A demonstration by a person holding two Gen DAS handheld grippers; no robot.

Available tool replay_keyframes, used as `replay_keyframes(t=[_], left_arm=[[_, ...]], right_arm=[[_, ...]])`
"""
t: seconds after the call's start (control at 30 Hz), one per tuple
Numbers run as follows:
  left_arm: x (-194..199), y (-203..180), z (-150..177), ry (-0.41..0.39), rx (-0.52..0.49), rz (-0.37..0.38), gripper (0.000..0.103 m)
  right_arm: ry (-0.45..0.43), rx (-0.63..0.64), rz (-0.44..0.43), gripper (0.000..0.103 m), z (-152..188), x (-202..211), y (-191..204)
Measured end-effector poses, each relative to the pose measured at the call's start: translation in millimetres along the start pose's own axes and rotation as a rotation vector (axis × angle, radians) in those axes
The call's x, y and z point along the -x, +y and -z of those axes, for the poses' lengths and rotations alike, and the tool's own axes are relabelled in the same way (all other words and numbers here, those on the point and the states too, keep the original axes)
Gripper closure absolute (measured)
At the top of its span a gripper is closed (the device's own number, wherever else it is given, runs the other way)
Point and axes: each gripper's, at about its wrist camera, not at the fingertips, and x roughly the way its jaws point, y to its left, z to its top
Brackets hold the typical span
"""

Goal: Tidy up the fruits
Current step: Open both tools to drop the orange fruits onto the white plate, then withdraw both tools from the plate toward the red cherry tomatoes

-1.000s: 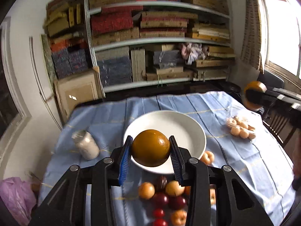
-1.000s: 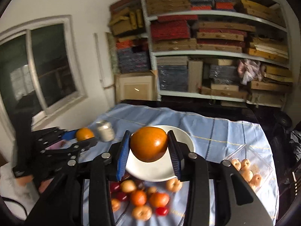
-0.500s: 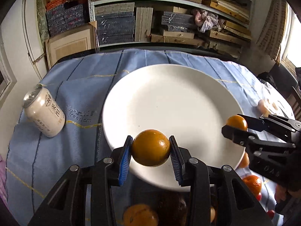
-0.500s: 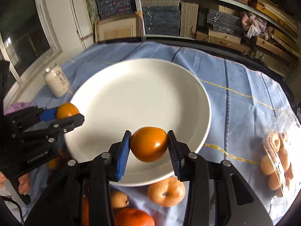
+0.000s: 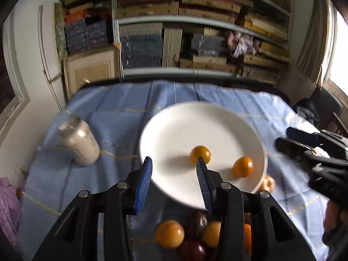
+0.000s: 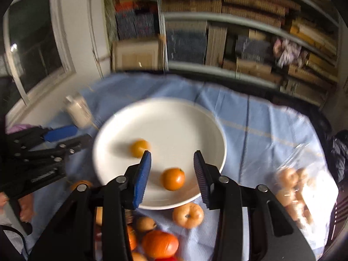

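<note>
Your left gripper (image 5: 174, 165) had its jaws opening, the blue pads apart with nothing pressed between them. The yellow-orange fruit (image 5: 200, 154) lay free on the white plate (image 5: 174, 126), its lower edge cut off by your right-hand pad in that view. Your right gripper (image 6: 171, 163) was opening too, fingers apart and bare, with the orange fruit (image 6: 173, 178) lying on the plate (image 6: 169, 117) between and below the pads, touching neither.

Both wrist views were smeared by motion, so the plate rim, the pale can (image 5: 79, 144) beside the plate on the blue tablecloth (image 5: 121, 100) and the shelves behind were soft. The loose fruits (image 5: 187, 237) near the plate's close edge were largely hidden behind the gripper bodies; you could not count them. One pale orange fruit (image 6: 188, 215) sat just beside the rim. At the right edge of the right wrist view, the clear bag of small fruits (image 6: 293, 187) was blurred and washed out by glare.
</note>
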Motion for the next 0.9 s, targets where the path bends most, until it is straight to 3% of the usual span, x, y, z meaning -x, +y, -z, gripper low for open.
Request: replay_keyframes(t=[0.13,0.23,0.4,0.53,0.63,0.77,0.9], left_arm=[[53.4,-3.0,13.1,-0.085,-0.015,-0.027,0.031],[82.7,-7.5,39.1,-0.129,-0.045,-0.060,0.022],[96.5,-16.4,102.2,-0.145,-0.084,-0.098,0.016],[89.8,-27.2,146.1,-0.167,-0.102,-0.101,0.013],[79.0,-31.3,166.6,-0.154,-0.114,-0.083,0.011],[67.1,-29.5,177.7,-0.141,-0.125,-0.107,0.011],[60.7,-16.0,178.1,-0.099,-0.056,-0.020,0.011]], right_arm=[[-0.133,0.020,-0.008,0.029,8.3,77.5,10.0],[-0.195,0.045,-0.021,0.028,33.5,121.4,18.1],[-0.276,0.014,-0.034,0.008,95.1,163.1,21.7],[-0.323,0.018,0.033,0.005,138.0,163.2,24.8],[-0.287,0.028,0.067,0.005,164.4,145.0,21.7],[-0.280,-0.044,0.046,0.005,191.4,133.4,1.5],[-0.249,-0.108,0.034,0.005,196.1,127.3,-12.9]])
